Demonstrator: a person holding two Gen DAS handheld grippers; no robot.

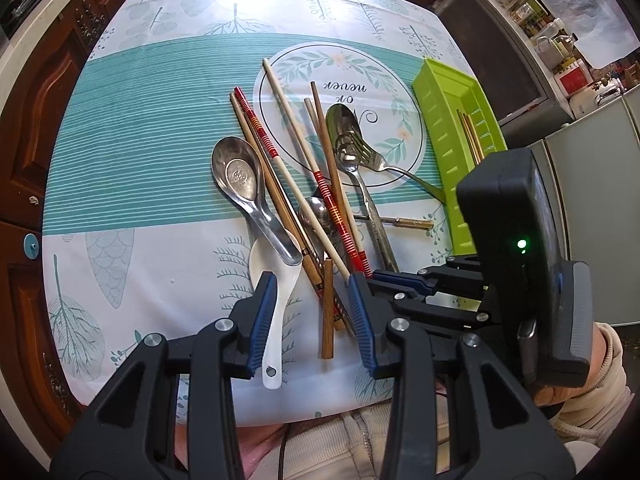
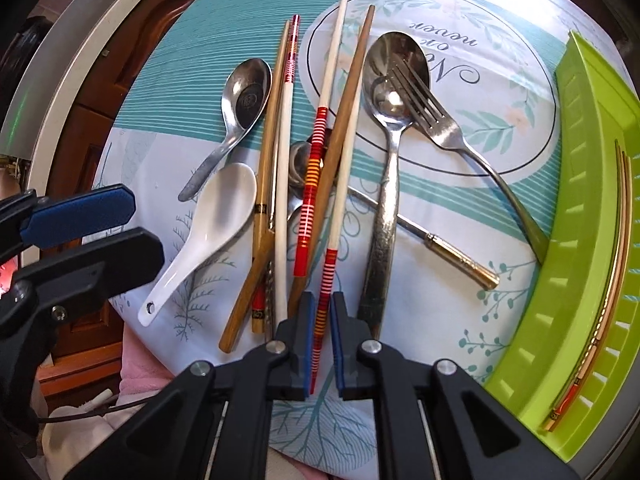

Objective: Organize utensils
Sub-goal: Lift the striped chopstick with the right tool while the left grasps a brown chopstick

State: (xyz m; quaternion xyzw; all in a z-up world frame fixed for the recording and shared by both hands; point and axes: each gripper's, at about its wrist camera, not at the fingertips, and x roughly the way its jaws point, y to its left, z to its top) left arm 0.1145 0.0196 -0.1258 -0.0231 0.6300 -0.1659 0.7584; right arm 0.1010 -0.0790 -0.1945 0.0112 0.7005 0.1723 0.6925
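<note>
A pile of utensils lies on the leaf-print tablecloth: several chopsticks, a white ceramic spoon [image 2: 208, 224], steel spoons [image 2: 394, 80], a fork [image 2: 432, 108]. My right gripper [image 2: 322, 312] has its jaws nearly closed around the end of a white chopstick with red stripes [image 2: 330, 256]. My left gripper [image 1: 312, 292] is open and empty, hovering over the near end of the pile, above the white spoon [image 1: 276, 292] and a brown chopstick [image 1: 328, 312]. A green tray [image 2: 592, 216] at the right holds two chopsticks [image 2: 612, 272].
The green tray [image 1: 452, 128] sits along the table's right edge. Dark wooden cabinets [image 1: 36, 128] stand to the left. A counter with jars [image 1: 560, 40] is at the far right. The right gripper's body [image 1: 520, 240] fills the right side of the left wrist view.
</note>
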